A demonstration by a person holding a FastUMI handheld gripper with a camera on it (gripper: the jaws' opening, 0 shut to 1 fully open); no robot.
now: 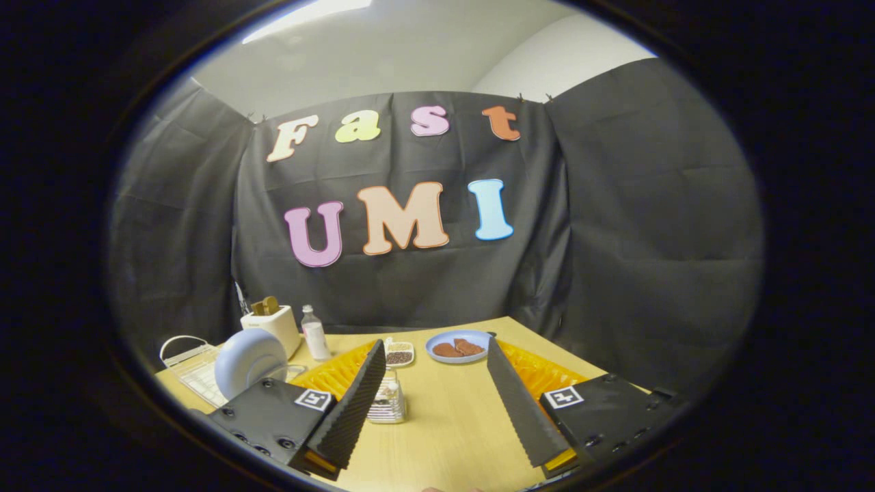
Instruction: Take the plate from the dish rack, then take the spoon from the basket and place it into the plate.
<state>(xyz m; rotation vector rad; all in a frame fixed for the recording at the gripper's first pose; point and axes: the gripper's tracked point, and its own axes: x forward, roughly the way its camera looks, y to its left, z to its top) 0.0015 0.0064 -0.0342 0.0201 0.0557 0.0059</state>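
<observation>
The tool (432, 403) hangs above the wooden bench (451, 430) with its fingers (355, 403) spread wide and nothing between them. A small clear container (387, 400) stands just beside the left finger. Beyond the fingertips lie a small dish of dark bits (398, 354) and a blue plate with brown pieces (456, 346). To the left, a pale blue plate (249, 361) stands on edge in the white dish rack (188, 359); behind it are a white holder (271, 322) and a small bottle (314, 333). An orange basket (543, 372) sits behind the fingers; no spoon can be made out.
</observation>
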